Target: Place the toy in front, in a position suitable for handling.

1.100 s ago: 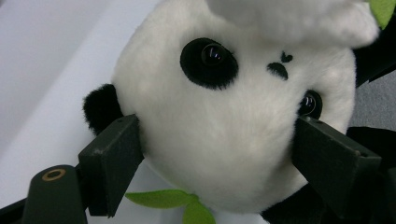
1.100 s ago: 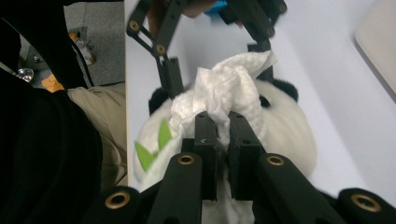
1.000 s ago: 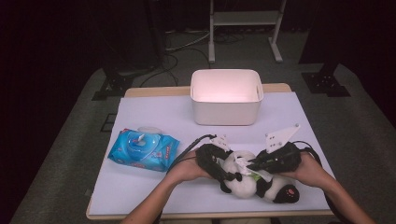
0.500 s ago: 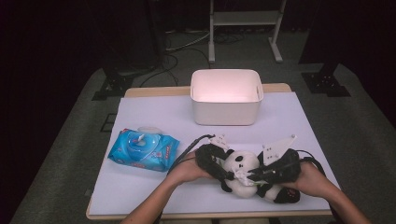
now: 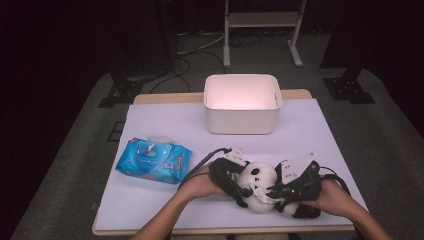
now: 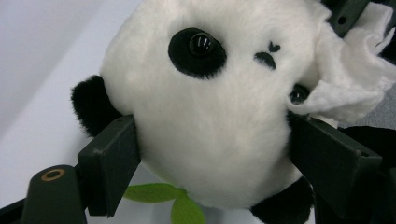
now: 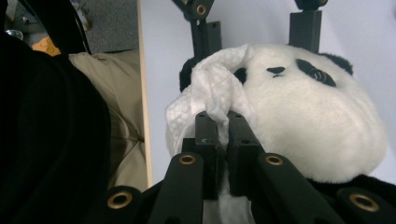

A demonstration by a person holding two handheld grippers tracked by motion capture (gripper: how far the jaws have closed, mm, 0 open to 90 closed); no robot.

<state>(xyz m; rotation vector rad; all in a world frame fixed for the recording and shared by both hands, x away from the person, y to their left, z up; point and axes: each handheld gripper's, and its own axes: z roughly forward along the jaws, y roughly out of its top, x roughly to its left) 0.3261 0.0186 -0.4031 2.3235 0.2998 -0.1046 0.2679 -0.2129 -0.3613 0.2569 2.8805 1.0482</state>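
The panda's head (image 6: pixel 205 112) is clamped between the left gripper's (image 5: pixel 227 175) wide-set jaws. The wipe (image 7: pixel 212 100), pinched in the closed right gripper (image 7: pixel 223 123), lies directly ahead against the panda's eye.

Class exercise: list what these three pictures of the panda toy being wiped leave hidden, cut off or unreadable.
- Panda toy, left gripper view: one eye is covered by the white wipe; the body is cut off by the lower edge.
- Wipes pack, high view: label print too small to read.
- White bin, high view: the near wall hides part of its floor.
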